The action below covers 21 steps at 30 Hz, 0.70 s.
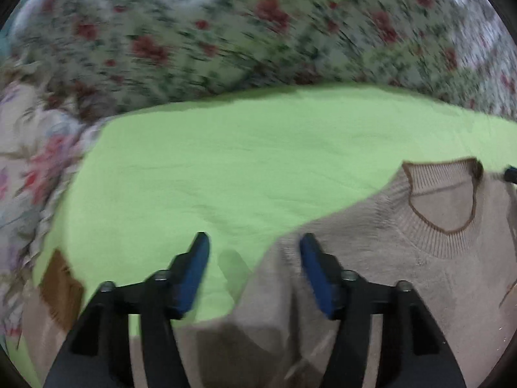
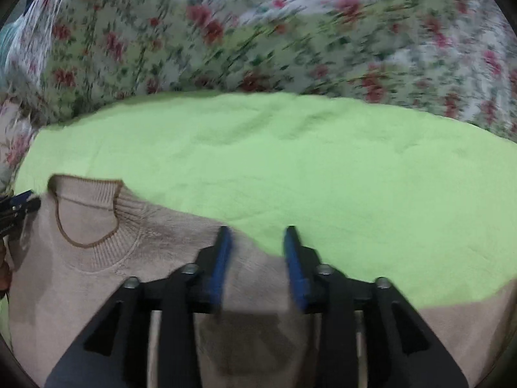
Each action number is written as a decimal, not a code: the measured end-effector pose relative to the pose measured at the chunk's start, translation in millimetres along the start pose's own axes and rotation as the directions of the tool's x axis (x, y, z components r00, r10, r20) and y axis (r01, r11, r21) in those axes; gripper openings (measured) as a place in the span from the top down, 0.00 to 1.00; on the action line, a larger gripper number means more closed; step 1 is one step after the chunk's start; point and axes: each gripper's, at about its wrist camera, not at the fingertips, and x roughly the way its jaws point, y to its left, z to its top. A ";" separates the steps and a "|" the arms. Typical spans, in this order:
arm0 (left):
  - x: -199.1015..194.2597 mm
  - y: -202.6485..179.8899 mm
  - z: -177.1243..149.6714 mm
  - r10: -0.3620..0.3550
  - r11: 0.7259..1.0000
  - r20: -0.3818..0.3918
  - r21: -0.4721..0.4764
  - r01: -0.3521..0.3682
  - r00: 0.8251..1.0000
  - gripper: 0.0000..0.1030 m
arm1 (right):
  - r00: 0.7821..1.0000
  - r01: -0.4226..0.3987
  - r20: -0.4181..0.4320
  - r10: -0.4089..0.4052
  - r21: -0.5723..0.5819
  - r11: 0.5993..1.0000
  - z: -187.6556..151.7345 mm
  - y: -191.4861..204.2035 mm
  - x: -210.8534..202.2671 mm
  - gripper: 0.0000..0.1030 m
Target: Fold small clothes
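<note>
Presently the beige sweater (image 1: 371, 291) lies flat on the green cloth (image 1: 226, 161), collar (image 2: 87, 213) toward the cloth's far edge, floral bedding (image 2: 258, 32) beyond. The left gripper (image 1: 253, 242) and right gripper (image 2: 257, 236) hover over the shoulders, jaws spread, pinching nothing. Judgement: take each shoulder edge squarely, lift both evenly, keep the collar centred, and avoid dragging the cloth beneath.
</note>
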 end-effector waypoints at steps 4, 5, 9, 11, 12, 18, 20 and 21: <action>-40.2 15.2 -18.5 -0.032 0.997 0.005 -0.073 0.032 0.999 0.34 | 0.998 -0.001 0.060 -0.005 0.090 0.996 -19.5 -40.2 -64.0 0.53; -56.5 16.3 -27.7 -0.051 0.995 0.011 -0.088 0.052 0.999 0.32 | 0.997 -0.005 0.072 -0.002 0.107 0.994 -27.5 -47.7 -77.9 0.52; -93.2 3.6 -58.9 -0.100 0.988 0.026 -0.117 0.103 0.995 0.22 | 0.989 0.039 0.132 -0.070 0.223 0.974 -73.7 -90.1 -144.0 0.35; -102.7 -6.3 -74.9 -0.097 0.987 0.013 -0.126 0.098 0.995 0.21 | 0.988 0.042 0.128 -0.086 0.316 0.948 -102.3 -116.6 -166.0 0.35; -110.4 -11.3 -87.7 -0.112 0.985 0.006 -0.134 0.112 0.994 0.21 | 0.989 0.039 0.123 -0.087 0.348 0.937 -112.3 -124.9 -171.2 0.35; -139.5 -39.6 -149.0 -0.214 0.962 -0.056 -0.187 0.200 0.975 0.21 | 0.988 0.097 0.068 -0.140 0.433 0.896 -158.3 -156.8 -176.7 0.35; -144.9 -48.5 -163.4 -0.230 0.958 -0.078 -0.196 0.211 0.970 0.21 | 0.985 0.082 0.112 -0.135 0.382 0.921 -156.0 -149.9 -180.6 0.35; -147.6 -54.0 -171.2 -0.236 0.957 -0.093 -0.196 0.215 0.967 0.21 | 0.980 0.087 0.136 -0.143 0.351 0.932 -152.6 -144.9 -182.1 0.35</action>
